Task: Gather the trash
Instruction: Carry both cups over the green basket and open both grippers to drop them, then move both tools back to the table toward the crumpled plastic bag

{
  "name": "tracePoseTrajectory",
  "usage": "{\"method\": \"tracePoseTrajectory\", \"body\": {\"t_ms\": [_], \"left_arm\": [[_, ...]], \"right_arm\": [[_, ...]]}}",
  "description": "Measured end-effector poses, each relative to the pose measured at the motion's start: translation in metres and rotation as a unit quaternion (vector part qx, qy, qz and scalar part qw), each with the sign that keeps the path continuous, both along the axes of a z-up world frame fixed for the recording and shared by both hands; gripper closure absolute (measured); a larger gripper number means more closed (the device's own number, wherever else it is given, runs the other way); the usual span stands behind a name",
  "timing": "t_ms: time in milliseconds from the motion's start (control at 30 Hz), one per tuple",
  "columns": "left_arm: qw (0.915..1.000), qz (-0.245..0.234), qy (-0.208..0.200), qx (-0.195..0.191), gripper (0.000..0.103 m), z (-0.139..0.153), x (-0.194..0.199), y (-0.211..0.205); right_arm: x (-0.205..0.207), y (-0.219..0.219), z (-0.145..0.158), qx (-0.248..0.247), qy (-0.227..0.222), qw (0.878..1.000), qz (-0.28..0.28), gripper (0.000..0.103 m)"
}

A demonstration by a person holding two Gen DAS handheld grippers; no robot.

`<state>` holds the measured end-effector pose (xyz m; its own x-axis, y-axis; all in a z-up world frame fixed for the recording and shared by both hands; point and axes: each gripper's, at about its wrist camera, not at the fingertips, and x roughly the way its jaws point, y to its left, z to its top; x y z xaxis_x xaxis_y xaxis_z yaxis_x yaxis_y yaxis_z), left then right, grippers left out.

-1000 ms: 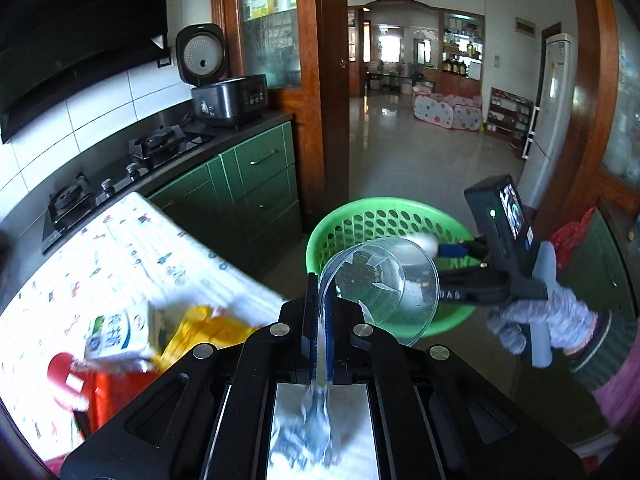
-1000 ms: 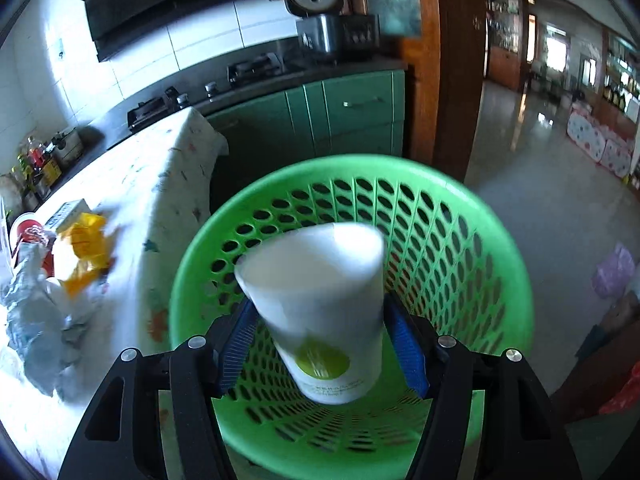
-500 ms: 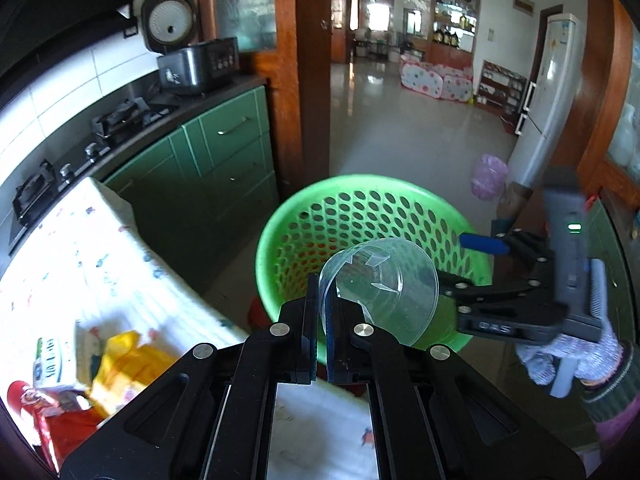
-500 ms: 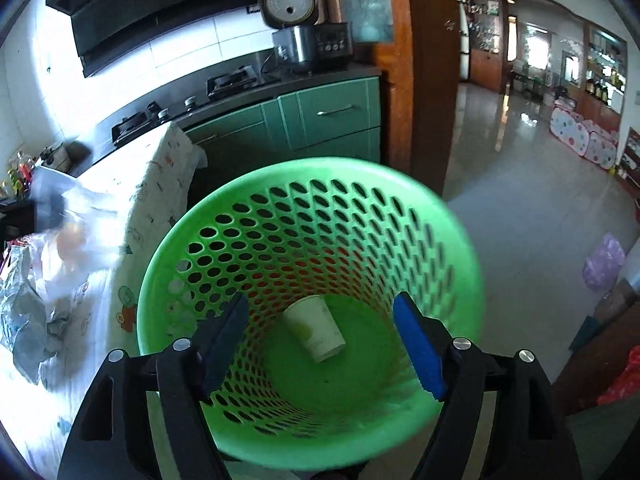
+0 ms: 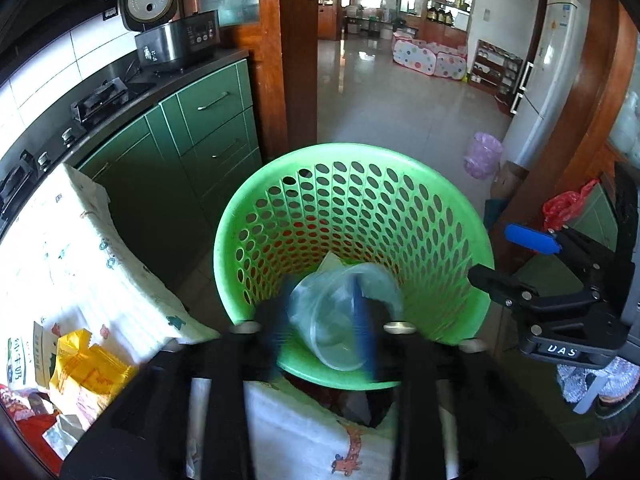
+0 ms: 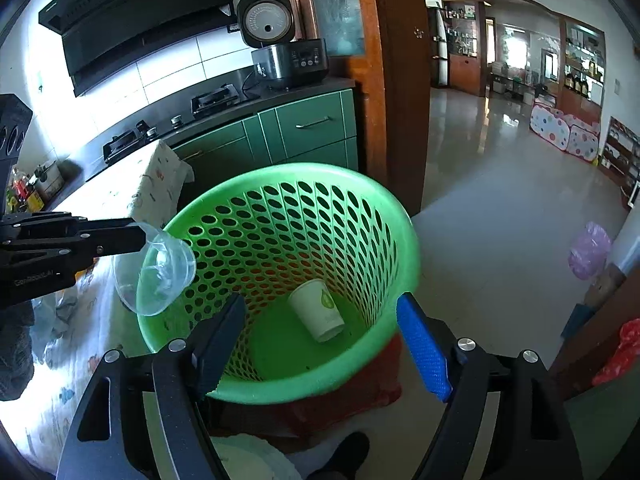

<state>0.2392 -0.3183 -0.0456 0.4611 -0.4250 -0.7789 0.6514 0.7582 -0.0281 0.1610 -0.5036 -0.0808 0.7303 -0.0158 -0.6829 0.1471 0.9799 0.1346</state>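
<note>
A green perforated basket (image 5: pixel 448 216) (image 6: pixel 384 208) stands on the floor beside the table. A white paper cup (image 6: pixel 318 315) lies on its side in the basket's bottom. My left gripper (image 5: pixel 326 320) is blurred by motion, its fingers apart, with a clear plastic cup (image 5: pixel 340 320) (image 6: pixel 160 276) between them at the basket's near rim. In the right wrist view the cup still hangs at the left gripper's tip (image 6: pixel 136 236). My right gripper (image 6: pixel 320 340) is open and empty above the basket; it also shows in the left wrist view (image 5: pixel 516 260).
The table with a patterned cloth (image 5: pixel 68 248) holds a yellow wrapper (image 5: pixel 86 364), a carton (image 5: pixel 18 360) and red trash (image 5: pixel 24 412). Green cabinets (image 5: pixel 208 120), a stove (image 6: pixel 208 100) and a wooden door post (image 5: pixel 292 52) stand behind. A pink bag (image 5: pixel 482 154) sits on the floor.
My left gripper moved over the basket's near rim and its fingers spread from the clear cup. My right gripper let the paper cup fall into the basket and drew back, open.
</note>
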Motion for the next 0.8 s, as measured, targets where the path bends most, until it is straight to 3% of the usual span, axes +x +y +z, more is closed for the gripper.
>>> {"method": "tracePoseTrajectory", "body": {"t_ms": [67,300,800], "left_arm": [[0.9999,-0.003,-0.009,-0.003,0.050,0.003,-0.003,0.001],[0.9996,0.003,-0.019,-0.023,0.049,0.024,-0.019,0.022],[0.9907,0.108,-0.067,-0.049,0.043,0.073,-0.052,0.150]], "right_arm": [[-0.004,0.001,0.001,0.000,-0.002,1.000,-0.003,0.028],[-0.017,0.015,0.012,0.008,-0.012,1.000,0.007,0.028],[-0.041,0.120,0.048,0.029,-0.051,0.990,0.127,0.015]]}}
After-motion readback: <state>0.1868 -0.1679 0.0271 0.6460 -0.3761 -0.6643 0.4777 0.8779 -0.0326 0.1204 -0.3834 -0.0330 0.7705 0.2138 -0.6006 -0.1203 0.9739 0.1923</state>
